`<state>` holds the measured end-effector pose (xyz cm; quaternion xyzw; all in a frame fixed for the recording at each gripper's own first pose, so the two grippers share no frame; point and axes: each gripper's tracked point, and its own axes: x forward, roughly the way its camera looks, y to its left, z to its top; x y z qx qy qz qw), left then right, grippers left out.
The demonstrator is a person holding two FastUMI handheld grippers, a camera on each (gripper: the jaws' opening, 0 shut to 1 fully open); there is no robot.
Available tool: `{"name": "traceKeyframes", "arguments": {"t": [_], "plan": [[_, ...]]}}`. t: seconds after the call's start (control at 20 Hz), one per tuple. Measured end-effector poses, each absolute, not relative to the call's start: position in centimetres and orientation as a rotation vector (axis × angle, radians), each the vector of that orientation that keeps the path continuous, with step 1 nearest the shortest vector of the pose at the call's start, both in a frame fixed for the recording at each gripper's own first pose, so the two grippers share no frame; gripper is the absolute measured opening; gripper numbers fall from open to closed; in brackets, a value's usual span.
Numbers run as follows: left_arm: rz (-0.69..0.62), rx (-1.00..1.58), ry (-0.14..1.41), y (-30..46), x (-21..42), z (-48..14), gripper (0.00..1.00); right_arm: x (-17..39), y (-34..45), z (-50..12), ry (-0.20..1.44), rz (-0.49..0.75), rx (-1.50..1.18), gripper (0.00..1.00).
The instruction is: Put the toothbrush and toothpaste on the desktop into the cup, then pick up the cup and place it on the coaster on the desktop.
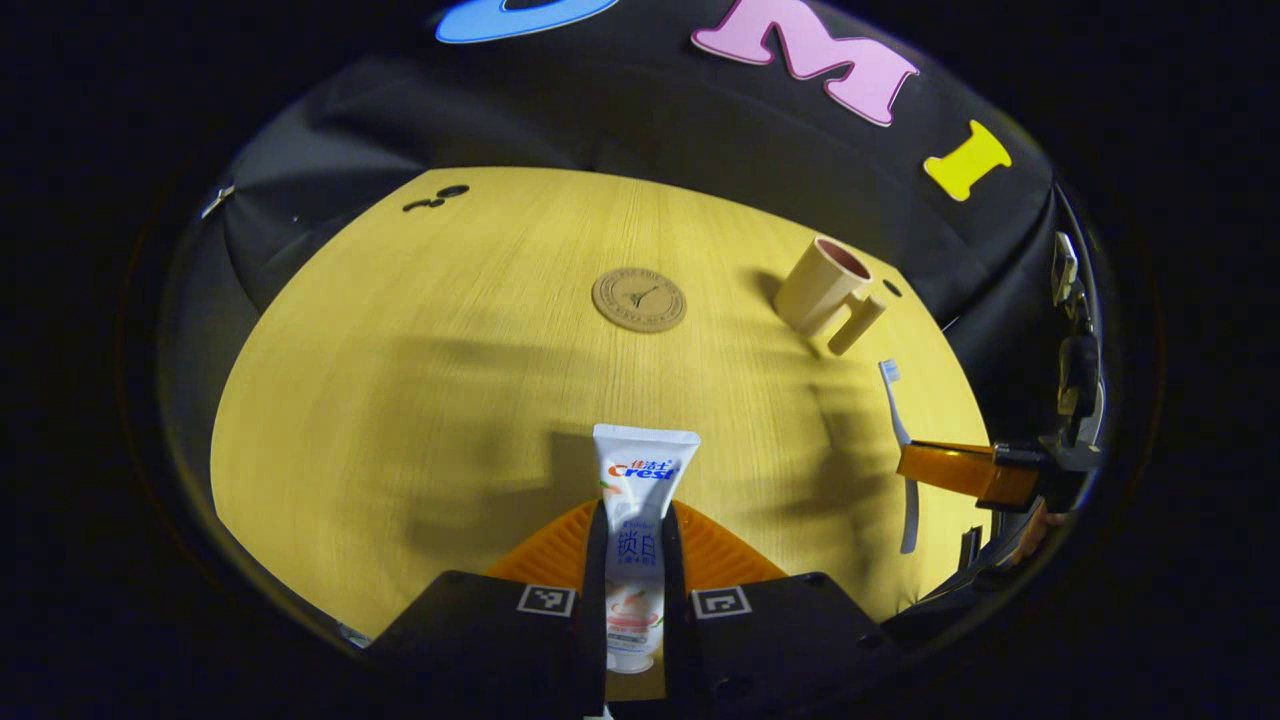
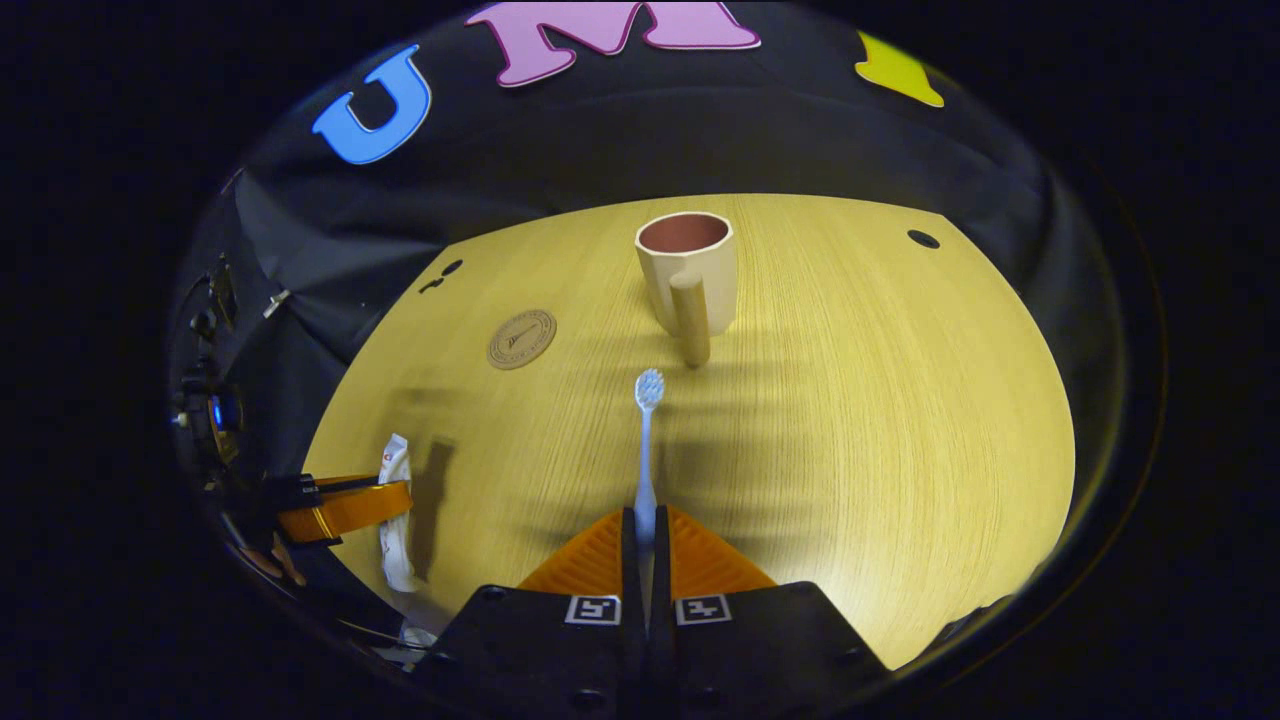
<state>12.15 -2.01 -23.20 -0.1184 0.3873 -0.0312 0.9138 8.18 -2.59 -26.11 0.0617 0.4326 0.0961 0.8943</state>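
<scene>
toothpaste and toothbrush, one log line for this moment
left gripper: shut on toothpaste | right gripper: shut on toothbrush | cup: empty

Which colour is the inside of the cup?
Dark reddish pink inside the beige cup; best in the right gripper view.

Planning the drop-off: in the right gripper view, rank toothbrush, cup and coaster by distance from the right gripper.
1. Toothbrush, held in the right gripper, pointing ahead.
2. Cup, straight ahead, handle toward the gripper.
3. Coaster, ahead-left; too close to the cup to rank surely.

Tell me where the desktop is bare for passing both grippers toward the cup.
Bare wood lies between coaster and cup, and right of the cup. Crowded only at the near edge, around toothpaste and toothbrush.
</scene>
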Motion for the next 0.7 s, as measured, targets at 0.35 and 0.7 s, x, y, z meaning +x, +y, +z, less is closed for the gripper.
{"name": "traceKeyframes", "arguments": {"t": [0.35,0.7], "plan": [[-0.175,-0.263,0.577,-6.5,16.5,-14.4,0.28,9.0,-5.3,-24.4,0.831,0.167,0.133,0.05],[-0.296,-0.181,0.442,-13.7,24.1,-6.4,0.28,9.4,-9.2,-24.1,0.812,0.138,0.117,0.05]]}}
